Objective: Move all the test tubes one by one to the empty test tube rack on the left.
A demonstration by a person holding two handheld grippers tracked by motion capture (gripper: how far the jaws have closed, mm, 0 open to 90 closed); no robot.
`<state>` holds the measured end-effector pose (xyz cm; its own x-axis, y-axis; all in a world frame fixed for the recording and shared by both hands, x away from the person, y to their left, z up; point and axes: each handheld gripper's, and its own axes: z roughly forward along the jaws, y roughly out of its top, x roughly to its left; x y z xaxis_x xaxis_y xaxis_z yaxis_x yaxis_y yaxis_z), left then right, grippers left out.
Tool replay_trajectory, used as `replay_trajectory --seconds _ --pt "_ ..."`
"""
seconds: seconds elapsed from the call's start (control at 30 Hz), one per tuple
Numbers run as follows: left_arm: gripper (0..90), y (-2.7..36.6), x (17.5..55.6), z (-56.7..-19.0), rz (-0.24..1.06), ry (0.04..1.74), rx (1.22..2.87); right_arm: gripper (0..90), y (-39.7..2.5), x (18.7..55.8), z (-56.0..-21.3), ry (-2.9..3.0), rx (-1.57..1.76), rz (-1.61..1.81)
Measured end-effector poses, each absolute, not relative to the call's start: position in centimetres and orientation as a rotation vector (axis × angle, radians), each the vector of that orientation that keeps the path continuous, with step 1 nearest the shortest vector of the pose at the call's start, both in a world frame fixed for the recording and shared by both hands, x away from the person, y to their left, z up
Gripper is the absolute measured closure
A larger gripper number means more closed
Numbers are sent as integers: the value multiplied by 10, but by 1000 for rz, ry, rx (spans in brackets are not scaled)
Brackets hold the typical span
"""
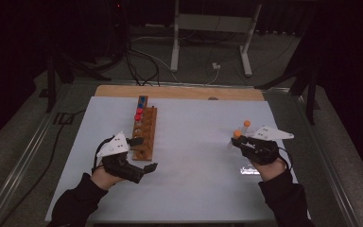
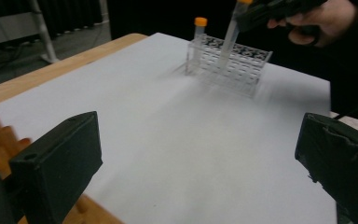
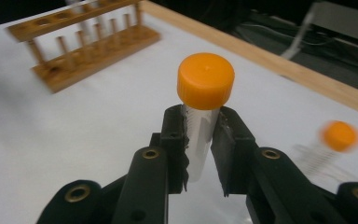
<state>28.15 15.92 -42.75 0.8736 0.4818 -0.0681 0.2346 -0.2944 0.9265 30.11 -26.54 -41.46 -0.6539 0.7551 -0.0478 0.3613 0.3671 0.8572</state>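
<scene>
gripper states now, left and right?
Left hand-held gripper: open, holding nothing.
Right hand-held gripper: closed on an orange-capped tube.

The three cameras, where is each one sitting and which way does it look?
High view: sits above the person's side, looking forward and down on the white table; both forearms, the left tongs and the right tongs show.
Left gripper view: rides the left tongs, looking across to the clear rack; its two black jaws stand wide apart.
Right gripper view: rides the right tongs, looking toward the wooden rack; its jaws clamp the orange-capped tube.
Shared: both gripper views show that tube.
</scene>
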Motion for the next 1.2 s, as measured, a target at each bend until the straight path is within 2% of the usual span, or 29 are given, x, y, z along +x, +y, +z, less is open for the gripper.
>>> replay_trajectory --seconds 0.43,0.9,0.93,1.17,1.2 --pt "14 138 283 -424 213 490 1905 749 -213 283 -421 2365 786 1254" --pt "24 108 286 -419 136 419 1904 749 -176 270 -427 2474 642 1277" --pt "54 103 286 -418 128 397 1899 749 -173 270 -427 2480 636 1278" --pt "122 90 287 -417 107 364 1889 749 -165 267 -429 2507 606 1281" --pt "163 88 287 -417 105 358 1889 749 -163 266 -429 2511 601 1289"
